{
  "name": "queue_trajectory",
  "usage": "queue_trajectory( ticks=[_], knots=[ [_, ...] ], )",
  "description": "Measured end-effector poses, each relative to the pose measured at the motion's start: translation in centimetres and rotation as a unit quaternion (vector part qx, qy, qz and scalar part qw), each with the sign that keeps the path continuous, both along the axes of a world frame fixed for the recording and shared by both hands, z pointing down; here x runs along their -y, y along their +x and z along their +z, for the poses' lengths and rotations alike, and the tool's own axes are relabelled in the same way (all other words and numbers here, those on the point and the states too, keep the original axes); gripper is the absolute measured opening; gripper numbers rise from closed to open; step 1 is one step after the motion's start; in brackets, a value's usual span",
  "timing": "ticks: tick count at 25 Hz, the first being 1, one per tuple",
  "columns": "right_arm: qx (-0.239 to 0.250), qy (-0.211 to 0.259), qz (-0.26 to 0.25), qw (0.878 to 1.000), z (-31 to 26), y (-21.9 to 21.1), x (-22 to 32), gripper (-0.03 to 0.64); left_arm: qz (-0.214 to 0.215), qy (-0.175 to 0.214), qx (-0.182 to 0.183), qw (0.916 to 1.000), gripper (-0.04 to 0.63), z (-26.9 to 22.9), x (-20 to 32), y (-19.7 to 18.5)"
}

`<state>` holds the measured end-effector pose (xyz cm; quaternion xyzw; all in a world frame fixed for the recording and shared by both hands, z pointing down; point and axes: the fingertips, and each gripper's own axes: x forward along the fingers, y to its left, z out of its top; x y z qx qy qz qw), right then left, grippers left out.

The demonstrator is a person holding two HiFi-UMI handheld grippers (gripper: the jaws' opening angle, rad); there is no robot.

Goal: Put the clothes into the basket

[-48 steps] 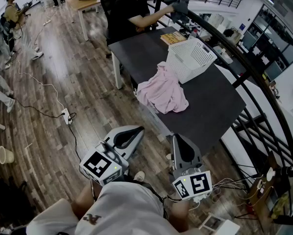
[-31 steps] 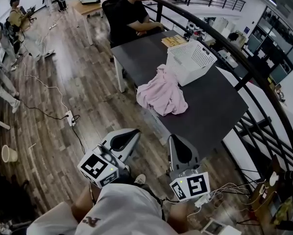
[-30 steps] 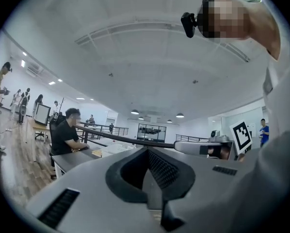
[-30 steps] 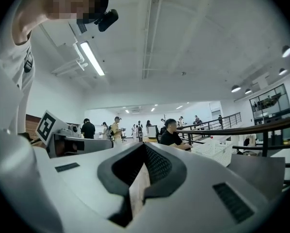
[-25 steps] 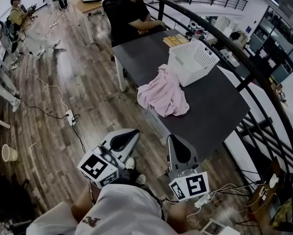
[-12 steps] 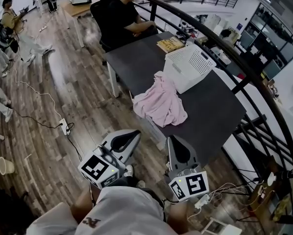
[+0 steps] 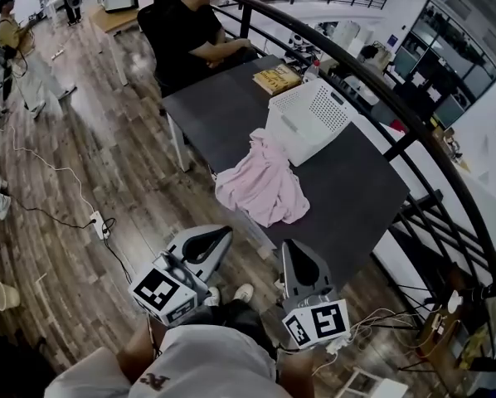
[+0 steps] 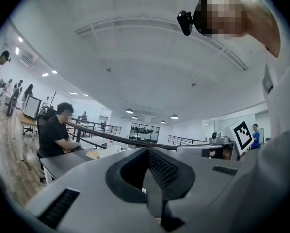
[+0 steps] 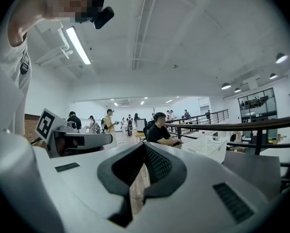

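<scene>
Both clenched shut and empty, our left gripper point(image 7: 215, 237) and right gripper point(image 7: 296, 255) have edged nearer the table point(image 7: 356, 197) (only slightly); the pink garment point(image 7: 260, 185) still lies there against the white basket point(image 7: 314, 114), untouched.

White T-shirt point(image 7: 215, 361); grey left gripper point(image 7: 225, 233), right gripper point(image 7: 288, 245); black-white marker cubes point(image 7: 158, 293).

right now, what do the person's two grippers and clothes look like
Left gripper and right gripper: pale grey wedge-shaped shells, each with a black-lined hollow and ribbed black pads, each carrying a white cube with black square markers. The person wears a white T-shirt.
</scene>
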<state>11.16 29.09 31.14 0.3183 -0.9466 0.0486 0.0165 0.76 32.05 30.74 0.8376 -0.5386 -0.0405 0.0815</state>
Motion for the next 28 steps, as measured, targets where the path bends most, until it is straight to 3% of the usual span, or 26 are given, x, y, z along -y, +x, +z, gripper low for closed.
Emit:
queue_trajectory(
  ticks=[19, 28],
  knots=[
    [0.018, 0.011, -0.053, 0.998, -0.8, 2.6, 9.7, 0.020, -0.045, -0.001, 0.002, 0.9990, -0.006, -0.3, 8.8, 3.4],
    [0.006, 0.013, -0.063, 0.998, 0.0, 1.3, 12.9, 0.020, -0.038, -0.011, 0.003, 0.9992, -0.006, 0.7, 12.6, 2.7]
  ],
)
